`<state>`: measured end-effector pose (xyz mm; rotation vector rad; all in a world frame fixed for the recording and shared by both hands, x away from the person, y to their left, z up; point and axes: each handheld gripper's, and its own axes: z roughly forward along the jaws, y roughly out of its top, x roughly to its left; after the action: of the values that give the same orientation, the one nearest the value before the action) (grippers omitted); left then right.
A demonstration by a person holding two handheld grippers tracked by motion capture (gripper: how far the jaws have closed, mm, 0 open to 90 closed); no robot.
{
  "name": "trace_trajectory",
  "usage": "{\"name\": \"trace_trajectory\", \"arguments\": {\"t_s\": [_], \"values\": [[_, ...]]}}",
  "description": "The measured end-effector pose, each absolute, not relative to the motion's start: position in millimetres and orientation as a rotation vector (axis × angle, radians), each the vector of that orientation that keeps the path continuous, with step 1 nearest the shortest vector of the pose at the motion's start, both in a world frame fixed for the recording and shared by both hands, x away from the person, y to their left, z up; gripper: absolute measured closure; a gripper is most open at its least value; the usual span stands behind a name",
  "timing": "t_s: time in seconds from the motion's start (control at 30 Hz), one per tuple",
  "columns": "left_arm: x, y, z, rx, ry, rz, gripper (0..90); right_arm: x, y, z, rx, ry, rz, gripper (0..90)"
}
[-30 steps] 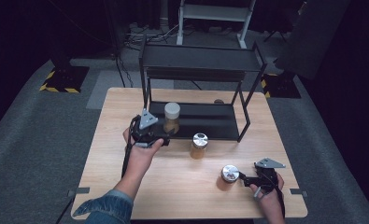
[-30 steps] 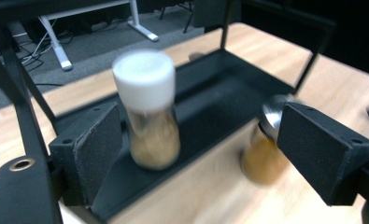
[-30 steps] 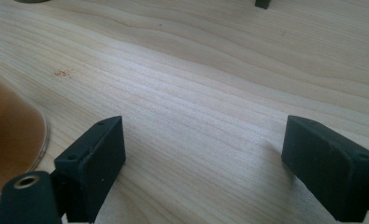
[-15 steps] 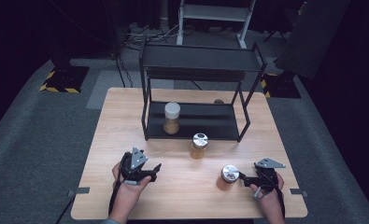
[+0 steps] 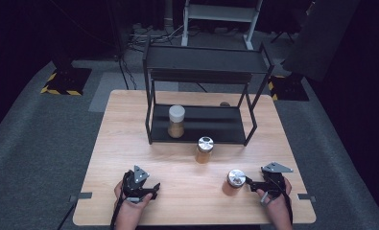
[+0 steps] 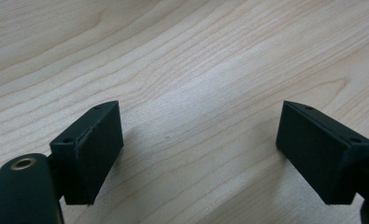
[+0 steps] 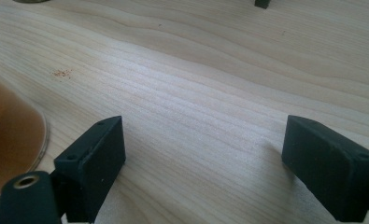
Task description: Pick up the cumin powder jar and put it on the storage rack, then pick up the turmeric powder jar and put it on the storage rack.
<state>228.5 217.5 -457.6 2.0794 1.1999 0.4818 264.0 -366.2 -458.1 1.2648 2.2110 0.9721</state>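
Left gripper [image 5: 151,186] has pulled back from the rack [image 5: 204,98] to the table's [image 5: 129,115] near edge, jaws spread over bare wood with nothing between them; they have just been opening a little further. White-lidded jar [image 5: 176,121] stands on the rack's bottom shelf, so that placement looks done. Right gripper [image 5: 250,184] is released and parked just beside the silver-lidded jar [image 5: 234,181], not touching. A third jar [image 5: 204,150] stands just in front of the rack. Likely next: the right-hand jar.

High view: above the near side, facing forward and down on the whole desk [image 5: 129,120].
Gripper views: close, low over the desk's wood.
Shared: desk surface.
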Motion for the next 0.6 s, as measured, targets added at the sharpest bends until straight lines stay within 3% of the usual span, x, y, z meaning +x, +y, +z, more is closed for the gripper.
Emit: {"name": "trace_trajectory", "arguments": {"t_s": [0.6], "values": [[231.9, 216.3, -457.0, 2.085, 1.208, 0.482, 10.5, 264.2, -365.9, -457.6, 1.269, 2.211, 0.970, 13.2]]}}
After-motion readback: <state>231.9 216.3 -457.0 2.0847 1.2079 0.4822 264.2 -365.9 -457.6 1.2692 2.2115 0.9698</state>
